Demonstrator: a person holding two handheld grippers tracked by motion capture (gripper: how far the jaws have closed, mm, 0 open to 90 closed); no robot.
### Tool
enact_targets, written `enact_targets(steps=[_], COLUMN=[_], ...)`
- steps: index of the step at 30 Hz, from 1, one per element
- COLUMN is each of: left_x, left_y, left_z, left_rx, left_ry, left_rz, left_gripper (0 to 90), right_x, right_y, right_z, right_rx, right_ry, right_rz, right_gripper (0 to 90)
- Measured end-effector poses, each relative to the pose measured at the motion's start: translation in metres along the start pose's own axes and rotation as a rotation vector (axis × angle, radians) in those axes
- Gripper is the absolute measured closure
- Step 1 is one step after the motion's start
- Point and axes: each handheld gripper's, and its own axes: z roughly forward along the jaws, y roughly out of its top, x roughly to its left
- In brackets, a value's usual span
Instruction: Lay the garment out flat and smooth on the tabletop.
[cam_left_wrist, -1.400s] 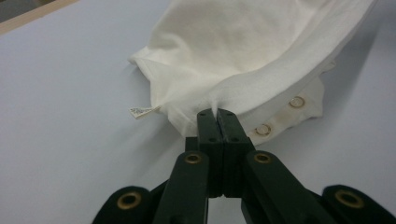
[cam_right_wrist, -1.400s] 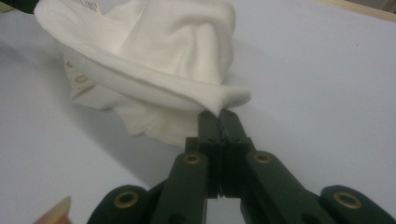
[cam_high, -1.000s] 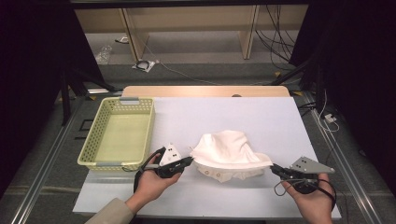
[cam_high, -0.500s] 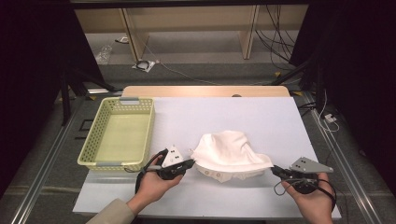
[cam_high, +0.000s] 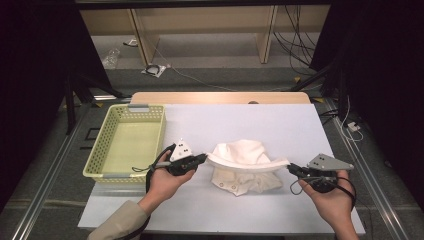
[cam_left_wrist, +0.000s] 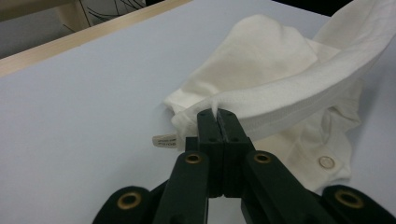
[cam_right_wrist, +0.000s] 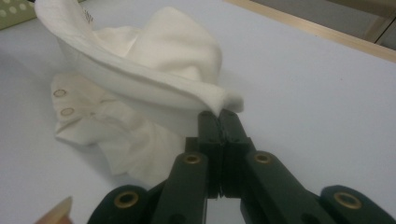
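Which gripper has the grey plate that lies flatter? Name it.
The right gripper, clamped on the white garment: its plate lies nearly level, while the left gripper's stands up in a peak.

A pale yellow-green perforated basket sits on the white tabletop at about nine o'clock. Beyond it, at twelve o'clock, cables trail across the floor beside what may be a clear bottle.
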Motion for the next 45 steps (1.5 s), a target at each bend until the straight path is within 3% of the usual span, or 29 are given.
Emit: enact_targets(steps=[5, 8, 12, 14, 16, 20, 25, 27, 29, 31, 34, 36, 38, 41, 45], left_x=[0.006, 0.013, 0.022, 0.027, 0.027, 0.022, 0.02, 0.019, 0.013, 0.004, -0.017, -0.031, -0.04, -0.044, -0.043], left_y=[0.001, 0.008, 0.011, 0.008, 0.004, -0.002, -0.003, -0.003, -0.004, -0.007, -0.013, -0.018, -0.021, -0.026, -0.029], left_z=[0.01, 0.022, 0.044, 0.058, 0.067, 0.074, 0.053, 0.042, 0.031, 0.022, 0.018, 0.024, 0.031, 0.041, 0.046], left_rx=[0.01, 0.016, 0.042, 0.082, 0.115, 0.149, 0.156, 0.151, 0.154, 0.167, 0.219, 0.256, 0.283, 0.317, 0.336], left_ry=[0.019, 0.04, 0.068, 0.089, 0.099, 0.11, 0.145, 0.146, 0.135, 0.094, -0.037, -0.098, -0.118, -0.136, -0.123], left_rz=[-0.022, -0.035, -0.067, -0.069, -0.066, -0.06, -0.055, -0.046, -0.034, -0.022, -0.03, -0.002, 0.06, 0.067, 0.074], left_gripper=[89.1, 89.0, 88.7, 87.8, 81.9, 55.8, 35.1, 33.8, 33.4, 36.5, 43.8, 46.1, 49.2, 49.6, 52.4], right_x=[-0.01, -0.024, -0.038, -0.044, -0.048, -0.052, -0.053, -0.053, -0.051, -0.045, -0.03, -0.02, -0.011, -0.005, -0.002], right_y=[0.006, 0.019, 0.031, 0.03, 0.024, 0.011, 0.003, -0.002, -0.008, -0.014, -0.022, -0.025, -0.025, -0.023, -0.024], right_z=[0.01, 0.017, 0.041, 0.057, 0.073, 0.093, 0.076, 0.063, 0.05, 0.04, 0.033, 0.034, 0.038, 0.047, 0.057], right_rx=[0.012, -0.006, 0.027, 0.058, 0.099, 0.162, 0.178, 0.183, 0.186, 0.187, 0.202, 0.211, 0.226, 0.244, 0.29], right_ry=[-0.004, -0.012, -0.016, -0.021, -0.028, -0.036, -0.053, -0.068, -0.069, -0.045, 0.034, 0.079, 0.112, 0.137, 0.153], right_rz=[0.003, 0.026, 0.049, 0.067, 0.098, 0.138, 0.154, 0.156, 0.159, 0.153, 0.161, 0.145, 0.13, 0.112, 0.093], right_gripper=[89.7, 89.7, 89.7, 89.6, 88.8, 77.1, 64.0, 61.8, 61.2, 61.2, 61.4, 61.4, 61.3, 61.3, 66.3])
